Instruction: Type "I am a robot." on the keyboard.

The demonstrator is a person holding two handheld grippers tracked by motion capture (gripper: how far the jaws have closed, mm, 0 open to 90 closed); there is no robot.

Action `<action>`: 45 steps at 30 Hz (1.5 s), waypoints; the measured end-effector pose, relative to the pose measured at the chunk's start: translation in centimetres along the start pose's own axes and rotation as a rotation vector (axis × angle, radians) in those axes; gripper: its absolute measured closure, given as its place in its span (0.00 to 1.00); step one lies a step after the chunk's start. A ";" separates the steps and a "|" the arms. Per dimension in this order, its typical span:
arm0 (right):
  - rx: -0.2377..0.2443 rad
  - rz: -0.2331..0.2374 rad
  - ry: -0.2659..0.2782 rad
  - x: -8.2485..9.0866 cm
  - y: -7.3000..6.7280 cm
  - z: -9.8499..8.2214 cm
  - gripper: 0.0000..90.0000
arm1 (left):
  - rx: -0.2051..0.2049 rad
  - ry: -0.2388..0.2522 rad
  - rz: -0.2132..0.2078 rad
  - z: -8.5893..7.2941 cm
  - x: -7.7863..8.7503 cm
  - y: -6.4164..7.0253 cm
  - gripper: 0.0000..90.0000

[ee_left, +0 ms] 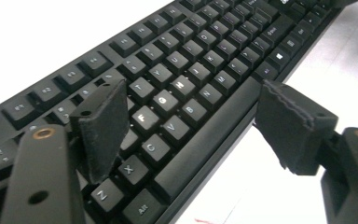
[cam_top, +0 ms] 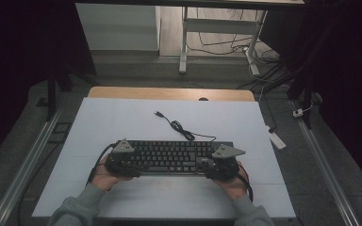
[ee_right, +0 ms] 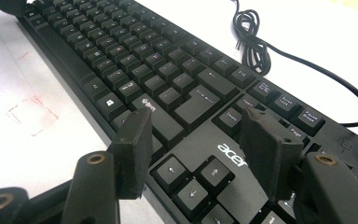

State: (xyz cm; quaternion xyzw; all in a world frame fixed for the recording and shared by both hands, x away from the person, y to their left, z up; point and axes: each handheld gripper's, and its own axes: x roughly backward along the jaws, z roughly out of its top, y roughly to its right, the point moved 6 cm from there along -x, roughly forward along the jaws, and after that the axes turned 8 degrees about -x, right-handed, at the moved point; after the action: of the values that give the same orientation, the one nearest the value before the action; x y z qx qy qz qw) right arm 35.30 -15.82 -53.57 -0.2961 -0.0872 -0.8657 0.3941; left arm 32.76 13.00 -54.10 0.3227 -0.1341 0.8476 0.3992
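A black keyboard lies flat on the white table, toward the near edge and roughly centred from side to side, its long side running across the high view. Its cable leaves the far edge and trails away over the table in a loose coil, ending in a plug that lies free on the white surface. The left gripper sits at the keyboard's left end and the right gripper at its right end, each held in a hand coming in from the bottom edge. In the left gripper view the jaws stand wide apart: one pad hangs over the letter keys near the left of the board, the other is out past the front edge over the bare table, so the space bar and the front rim lie between them without either pad pressing on them. In the right gripper view the jaws are likewise apart, straddling the block with the arrow keys and the brand lettering; the pads appear to hover just above the keys, though contact at their tips is hard to judge from this angle. A faint red square is marked on the table in front of the keyboard.
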 end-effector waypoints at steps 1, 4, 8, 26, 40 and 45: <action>0.001 0.000 0.000 0.0 0.0 0.0 0.49 | 0.003 0.002 0.002 0.0 0.1 -0.1 0.27; 0.002 -0.001 0.000 0.0 0.0 0.0 0.49 | 0.003 0.009 0.004 0.1 0.3 -0.2 0.26; 0.003 -0.002 -0.002 0.0 0.0 0.0 0.49 | 0.002 0.014 0.004 0.2 0.5 -0.3 0.26; 0.007 -0.004 -0.005 -0.1 -0.1 0.0 0.49 | 0.018 0.029 0.018 0.2 1.3 -1.0 0.25; 0.005 -0.002 -0.005 -0.2 -0.1 -0.1 0.49 | 0.051 0.024 0.050 -0.2 1.8 -2.3 0.27; 0.005 -0.002 -0.006 -0.2 -0.1 -0.1 0.49 | 0.076 0.007 0.082 -0.6 1.9 -3.1 0.30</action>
State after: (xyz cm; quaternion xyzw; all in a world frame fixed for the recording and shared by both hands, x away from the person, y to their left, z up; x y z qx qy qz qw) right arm 35.27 -15.62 -53.73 -0.2976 -0.0911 -0.8649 0.3939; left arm 33.99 16.45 -53.42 0.3288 -0.1137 0.8690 0.3519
